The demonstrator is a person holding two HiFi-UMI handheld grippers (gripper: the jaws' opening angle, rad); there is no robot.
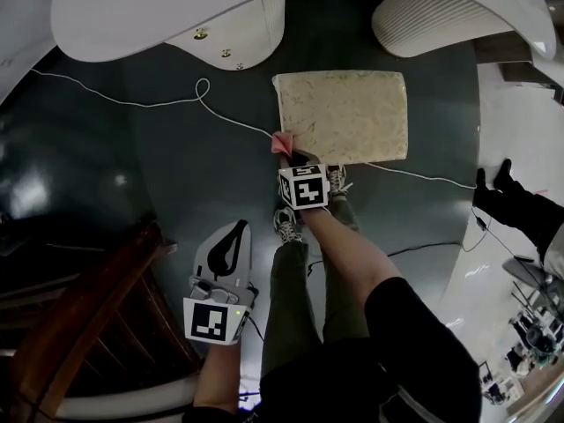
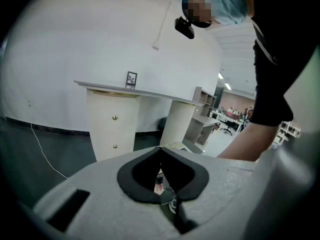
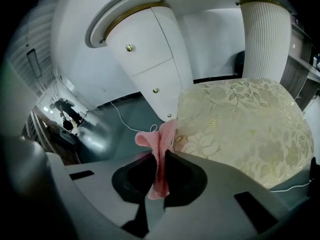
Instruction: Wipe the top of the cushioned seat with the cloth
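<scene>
The cushioned seat (image 1: pixel 345 116) has a cream floral top and stands on the dark floor ahead of me; in the right gripper view the cushioned seat (image 3: pixel 240 119) fills the right half. My right gripper (image 1: pixel 287 153) is at the seat's near-left corner, shut on a pink cloth (image 1: pixel 283 141). In its own view the right gripper (image 3: pixel 162 153) pinches the pink cloth (image 3: pixel 159 138), whose free end bunches up against the cushion's edge. My left gripper (image 1: pixel 239 227) hangs low at the left, well away from the seat. In the left gripper view the left gripper (image 2: pixel 160 149) is shut and holds nothing.
A white desk with a drawer pedestal (image 1: pixel 231 35) and a ribbed column (image 1: pixel 430 14) stands just beyond the seat. A white cable (image 1: pixel 159 102) trails over the floor to the seat. Dark wooden furniture (image 1: pixel 88 324) sits at the lower left. Another person's legs (image 1: pixel 520 205) are at the right.
</scene>
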